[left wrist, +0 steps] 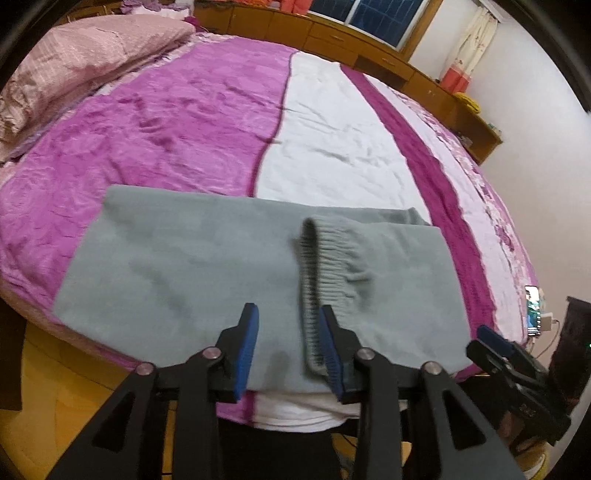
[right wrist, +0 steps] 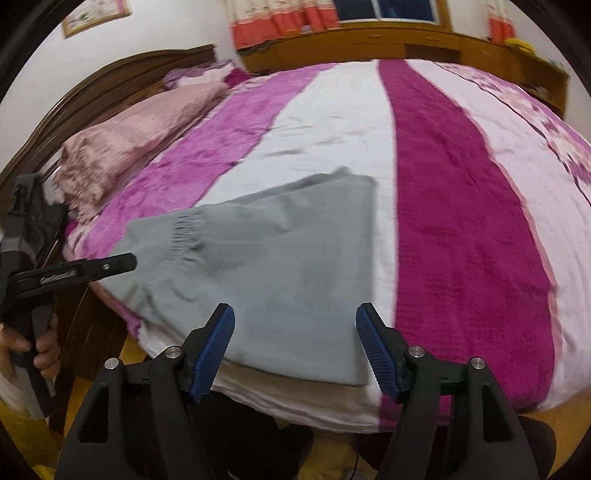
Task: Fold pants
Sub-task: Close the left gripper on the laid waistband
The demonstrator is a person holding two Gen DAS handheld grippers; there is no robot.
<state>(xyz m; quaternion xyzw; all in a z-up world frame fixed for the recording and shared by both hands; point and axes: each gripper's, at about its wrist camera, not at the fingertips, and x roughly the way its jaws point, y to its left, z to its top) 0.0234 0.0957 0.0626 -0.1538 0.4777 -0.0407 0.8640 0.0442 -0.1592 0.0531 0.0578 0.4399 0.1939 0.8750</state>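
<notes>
Grey pants (left wrist: 177,266) lie folded on the near edge of the bed, with the ribbed cuff end (left wrist: 332,254) laid over the top layer. My left gripper (left wrist: 288,317) is open, just above the near edge of the pants, its right pad beside the ribbed cuff. In the right wrist view the same pants (right wrist: 280,266) lie flat, gathered ribbing (right wrist: 184,236) at the left. My right gripper (right wrist: 295,325) is open wide and empty over the pants' near edge. The left gripper also shows in the right wrist view (right wrist: 122,264). The right gripper shows in the left wrist view (left wrist: 491,339).
The bed (left wrist: 184,122) has a purple, white and magenta striped cover. A pink quilt (left wrist: 74,62) lies at its head. Wooden cabinets (left wrist: 332,29) run along the far wall under a window. A phone (left wrist: 533,310) lies at the bed's right edge.
</notes>
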